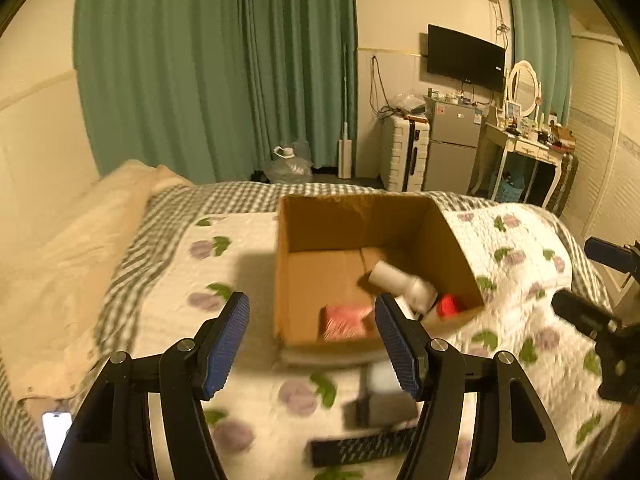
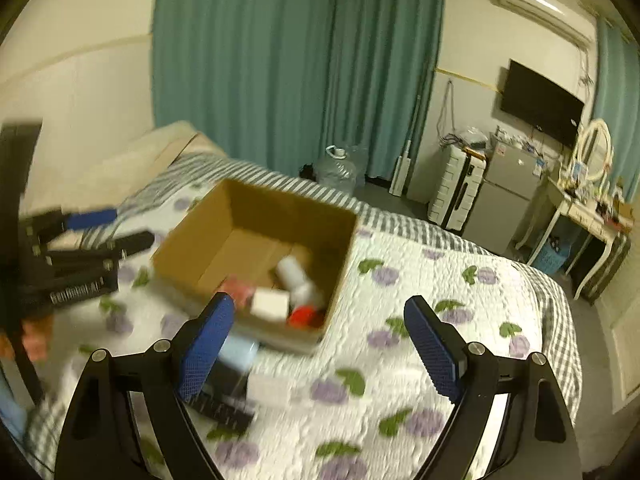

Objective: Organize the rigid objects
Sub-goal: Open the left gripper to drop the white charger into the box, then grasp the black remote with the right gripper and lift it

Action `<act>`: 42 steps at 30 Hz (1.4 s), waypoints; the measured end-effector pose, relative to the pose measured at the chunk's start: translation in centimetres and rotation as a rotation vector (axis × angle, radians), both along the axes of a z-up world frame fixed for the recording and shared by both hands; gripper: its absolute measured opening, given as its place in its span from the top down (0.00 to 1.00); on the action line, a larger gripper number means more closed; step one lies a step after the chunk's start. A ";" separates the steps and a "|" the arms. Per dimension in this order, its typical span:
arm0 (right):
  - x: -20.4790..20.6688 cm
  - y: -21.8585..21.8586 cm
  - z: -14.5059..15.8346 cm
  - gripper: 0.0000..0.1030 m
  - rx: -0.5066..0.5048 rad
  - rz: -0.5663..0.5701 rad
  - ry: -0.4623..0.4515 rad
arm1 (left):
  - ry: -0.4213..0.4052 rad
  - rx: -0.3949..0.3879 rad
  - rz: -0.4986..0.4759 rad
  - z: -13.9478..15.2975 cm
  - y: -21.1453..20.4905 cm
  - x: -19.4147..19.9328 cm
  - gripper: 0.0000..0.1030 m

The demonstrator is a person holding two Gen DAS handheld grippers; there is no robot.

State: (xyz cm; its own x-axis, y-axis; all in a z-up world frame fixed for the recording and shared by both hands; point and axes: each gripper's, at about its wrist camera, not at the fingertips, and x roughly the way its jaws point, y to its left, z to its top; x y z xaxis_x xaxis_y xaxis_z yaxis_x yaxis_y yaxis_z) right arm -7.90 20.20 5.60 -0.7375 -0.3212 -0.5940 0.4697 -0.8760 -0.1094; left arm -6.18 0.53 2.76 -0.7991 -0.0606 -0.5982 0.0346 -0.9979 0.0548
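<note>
An open cardboard box (image 1: 320, 288) stands on the flowered quilt. Inside lie a white bottle (image 1: 404, 282) with a red cap (image 1: 448, 306) and a pink packet (image 1: 346, 322). My left gripper (image 1: 314, 344) hovers before the box's near wall, open, with nothing between its blue pads. In the right wrist view the same box (image 2: 256, 208) also holds a small white box (image 2: 270, 304). My right gripper (image 2: 320, 344) is open and empty over the quilt, off the box's near right corner. Each gripper shows at the edge of the other's view, blurred.
Loose on the quilt in front of the box lie a dark remote-like bar (image 1: 360, 446), a white block (image 2: 268, 390) and a pale blue item (image 2: 238, 350). A phone (image 1: 56, 436) rests at the bed's left edge. Beyond the bed stand a suitcase, small fridge and dressing table.
</note>
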 end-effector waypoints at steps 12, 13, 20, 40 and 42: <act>4.5 -6.9 -11.9 0.16 0.205 0.192 -0.160 | -0.130 0.049 0.107 -8.8 -2.5 5.9 0.33; 4.4 -7.4 -12.9 0.16 0.228 0.202 -0.168 | -0.143 0.051 0.118 -9.5 -3.0 5.7 0.33; 4.1 -10.3 -17.2 0.39 0.361 0.307 -0.190 | -0.206 0.042 0.153 -12.2 -4.8 4.5 0.33; 4.0 -11.5 -19.2 0.69 0.373 0.371 -0.201 | -0.218 0.070 0.186 -12.5 -6.2 4.2 0.33; 4.3 -9.9 -17.5 0.72 0.305 0.345 -0.215 | -0.210 0.076 0.196 -12.3 -6.5 4.4 0.33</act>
